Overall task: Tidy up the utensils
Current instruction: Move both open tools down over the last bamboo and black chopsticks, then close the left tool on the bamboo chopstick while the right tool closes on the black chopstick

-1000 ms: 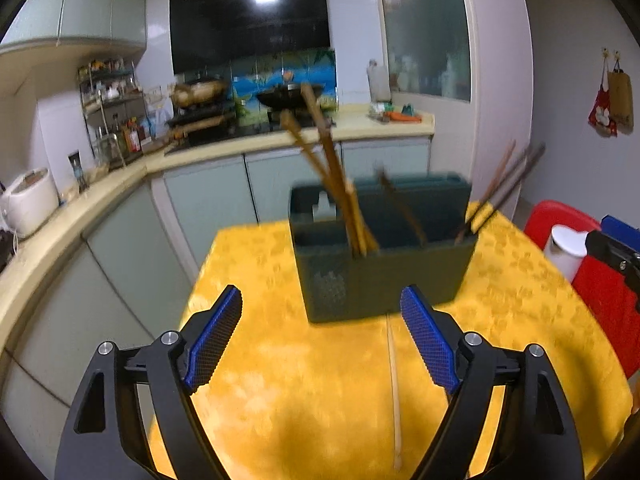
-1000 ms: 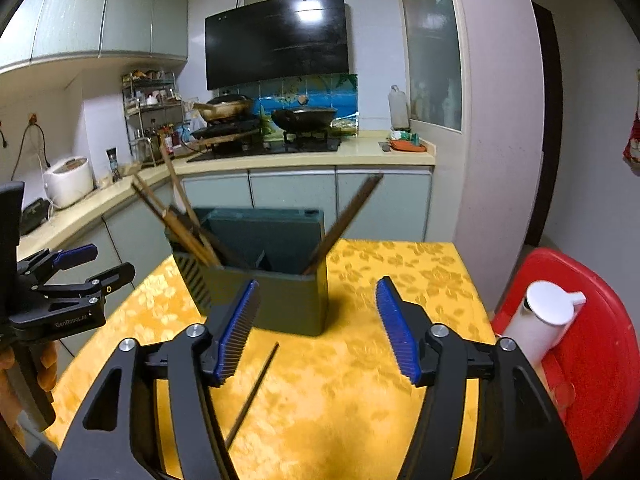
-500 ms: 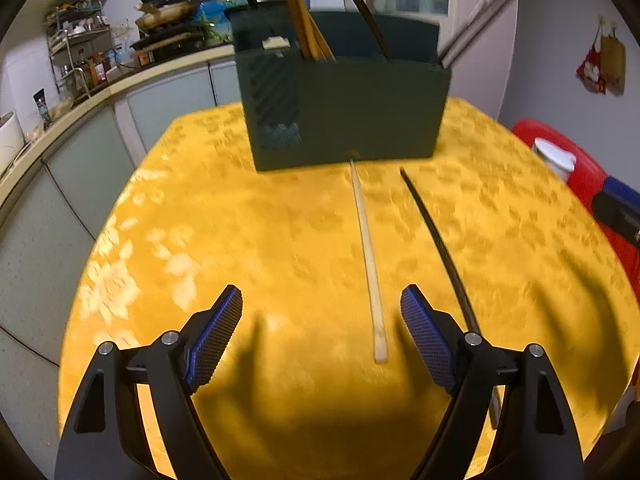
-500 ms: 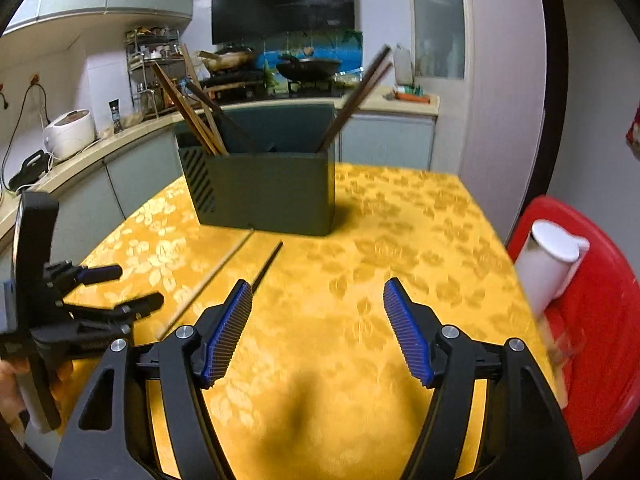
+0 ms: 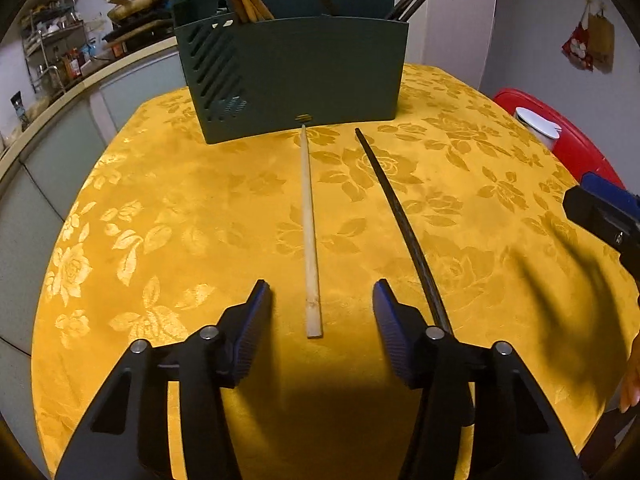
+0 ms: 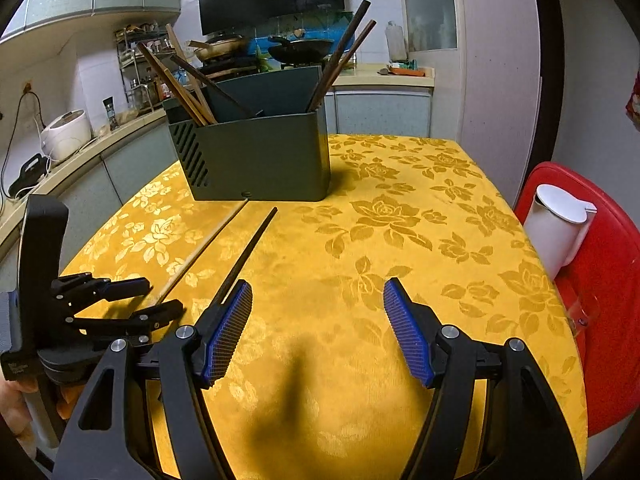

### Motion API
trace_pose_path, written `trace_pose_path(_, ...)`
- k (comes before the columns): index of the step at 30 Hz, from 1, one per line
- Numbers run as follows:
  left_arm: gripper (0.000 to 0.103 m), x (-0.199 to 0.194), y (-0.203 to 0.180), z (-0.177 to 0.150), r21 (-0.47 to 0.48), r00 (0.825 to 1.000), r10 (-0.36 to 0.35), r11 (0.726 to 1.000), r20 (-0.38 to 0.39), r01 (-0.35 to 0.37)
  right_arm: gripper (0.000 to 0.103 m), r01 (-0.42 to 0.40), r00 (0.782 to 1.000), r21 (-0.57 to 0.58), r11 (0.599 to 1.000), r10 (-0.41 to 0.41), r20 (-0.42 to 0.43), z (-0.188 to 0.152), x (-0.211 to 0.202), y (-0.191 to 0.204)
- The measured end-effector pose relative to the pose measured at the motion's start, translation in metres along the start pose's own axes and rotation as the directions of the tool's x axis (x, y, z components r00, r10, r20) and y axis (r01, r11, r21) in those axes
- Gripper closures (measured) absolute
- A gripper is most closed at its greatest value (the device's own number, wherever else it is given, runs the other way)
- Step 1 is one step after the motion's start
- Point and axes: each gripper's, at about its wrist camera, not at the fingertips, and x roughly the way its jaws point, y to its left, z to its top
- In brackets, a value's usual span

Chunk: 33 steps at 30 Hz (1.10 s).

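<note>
- The left gripper (image 5: 321, 300) hangs low over the yellow floral tablecloth (image 5: 168, 208); its jaws have just been closing and straddle the near end of the pale wooden chopstick (image 5: 310, 236), pads apart from it.
- The right gripper (image 6: 317, 312) stands spread with nothing between its pads.
- The dark chopstick (image 5: 400, 216) lies just beside the pale one, passing under the left gripper's right finger.
- Both point toward the dark green utensil holder (image 5: 296, 76), which holds more chopsticks.
- A white jug (image 6: 558, 224) sits on a red chair (image 6: 608, 320).
</note>
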Motion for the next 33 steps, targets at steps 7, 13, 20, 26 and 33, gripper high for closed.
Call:
trace_pose_path(7, 0.082, -0.003, -0.009, -0.003, 0.032, 1.0, -0.011, 0.999, 0.015, 0.011, 0.037, -0.022, 1.0, -0.012, 1.0, 0.022, -0.019, -0.006, 0.0, 0.007)
trace_pose_path(13, 0.095, -0.004, -0.008, -0.005, 0.026, 1.0, -0.014, 1.0, 0.023, 0.014, 0.037, -0.042, 0.998, -0.042, 0.998, 0.04, -0.047, -0.018, 0.002, 0.019)
trace_pose_path(20, 0.096, -0.008, 0.0, -0.009, 0.013, 1.0, -0.024, 1.0, 0.017, 0.024, 0.037, -0.094, 0.993, -0.071, 0.993, 0.088, -0.078, -0.032, 0.0, 0.034)
trace_pose_path(26, 0.096, -0.012, 0.015, -0.015, -0.02, 1.0, -0.022, 1.0, 0.013, 0.023, 0.037, -0.186, 0.976, -0.131, 0.974, 0.169, -0.135, -0.047, 0.0, 0.064)
trace_pose_path(33, 0.096, -0.014, 0.019, -0.019, -0.032, 0.999, -0.021, 0.999, 0.031, 0.022, 0.041, -0.201, 0.968, -0.166, 0.965, 0.17, -0.184, -0.054, 0.012, 0.084)
